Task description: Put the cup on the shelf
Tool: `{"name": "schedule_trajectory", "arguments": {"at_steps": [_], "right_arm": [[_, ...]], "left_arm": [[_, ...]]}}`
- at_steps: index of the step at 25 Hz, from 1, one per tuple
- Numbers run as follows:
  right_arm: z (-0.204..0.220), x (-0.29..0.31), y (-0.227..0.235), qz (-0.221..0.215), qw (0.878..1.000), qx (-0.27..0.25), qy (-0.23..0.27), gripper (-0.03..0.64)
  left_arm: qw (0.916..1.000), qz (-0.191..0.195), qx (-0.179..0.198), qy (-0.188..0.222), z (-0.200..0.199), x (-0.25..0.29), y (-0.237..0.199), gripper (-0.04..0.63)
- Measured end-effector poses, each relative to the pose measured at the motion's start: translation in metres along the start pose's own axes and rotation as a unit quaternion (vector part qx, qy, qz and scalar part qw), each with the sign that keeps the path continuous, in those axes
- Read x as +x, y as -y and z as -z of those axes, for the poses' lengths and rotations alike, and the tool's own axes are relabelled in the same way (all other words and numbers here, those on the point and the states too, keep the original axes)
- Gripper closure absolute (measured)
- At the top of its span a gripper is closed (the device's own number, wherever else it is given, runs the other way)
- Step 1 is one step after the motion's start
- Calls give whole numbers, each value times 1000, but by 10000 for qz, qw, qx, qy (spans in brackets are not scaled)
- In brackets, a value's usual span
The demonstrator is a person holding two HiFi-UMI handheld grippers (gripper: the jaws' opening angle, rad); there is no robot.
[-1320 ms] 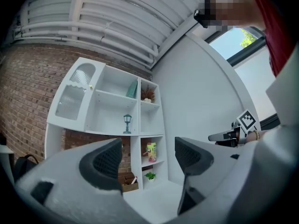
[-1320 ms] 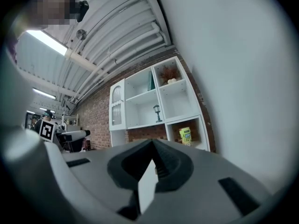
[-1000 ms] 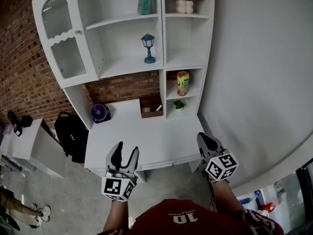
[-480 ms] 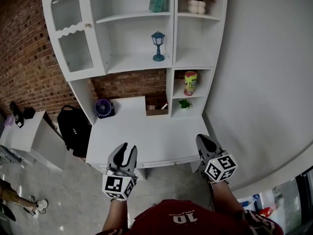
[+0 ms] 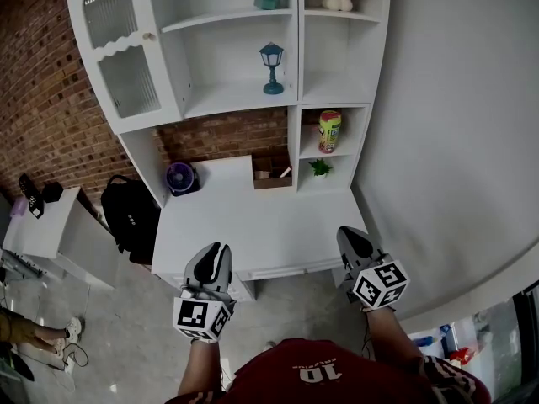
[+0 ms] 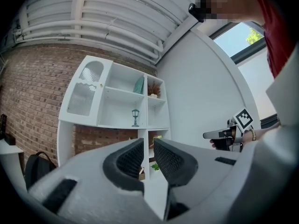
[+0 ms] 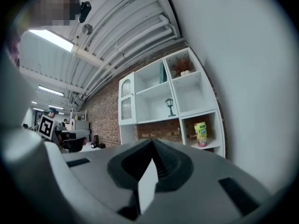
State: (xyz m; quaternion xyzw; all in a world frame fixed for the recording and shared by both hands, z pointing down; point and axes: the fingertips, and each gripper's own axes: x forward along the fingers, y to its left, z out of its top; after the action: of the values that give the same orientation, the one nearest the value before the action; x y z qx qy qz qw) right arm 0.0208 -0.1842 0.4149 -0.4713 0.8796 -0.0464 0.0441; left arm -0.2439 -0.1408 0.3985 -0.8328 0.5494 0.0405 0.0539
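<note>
Two grippers hang at the near edge of a white desk (image 5: 253, 225). From the left come a brick wall (image 5: 42, 99), a black backpack (image 5: 128, 217) on the floor, then a purple fan (image 5: 179, 178) at the desk's back corner, under the open door (image 5: 126, 49) of the shelf (image 5: 236, 99). The left gripper (image 5: 214, 252) has just been closing; its jaws stand a narrow slit apart, with nothing between them. Further right, a blue lantern (image 5: 271, 66) stands on a middle board, with a brown box (image 5: 271, 172) below it on the desk. The cup (image 5: 329, 131), yellow-green, stands upright in a cubby of the right column, above a small plant (image 5: 319, 167). The right gripper (image 5: 349, 236) has its jaws pressed together, empty.
</note>
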Motion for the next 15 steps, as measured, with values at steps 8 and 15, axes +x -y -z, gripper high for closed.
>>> {"name": "schedule_trajectory", "arguments": {"at_steps": [8, 15], "right_arm": [[4, 0, -9, -61, 10000, 38, -24, 611], [11, 2, -19, -183, 9998, 27, -85, 611]], "left_arm": [[10000, 79, 32, 2, -2, -2, 4, 558], [9999, 112, 30, 19, 0, -2, 7, 589]]}}
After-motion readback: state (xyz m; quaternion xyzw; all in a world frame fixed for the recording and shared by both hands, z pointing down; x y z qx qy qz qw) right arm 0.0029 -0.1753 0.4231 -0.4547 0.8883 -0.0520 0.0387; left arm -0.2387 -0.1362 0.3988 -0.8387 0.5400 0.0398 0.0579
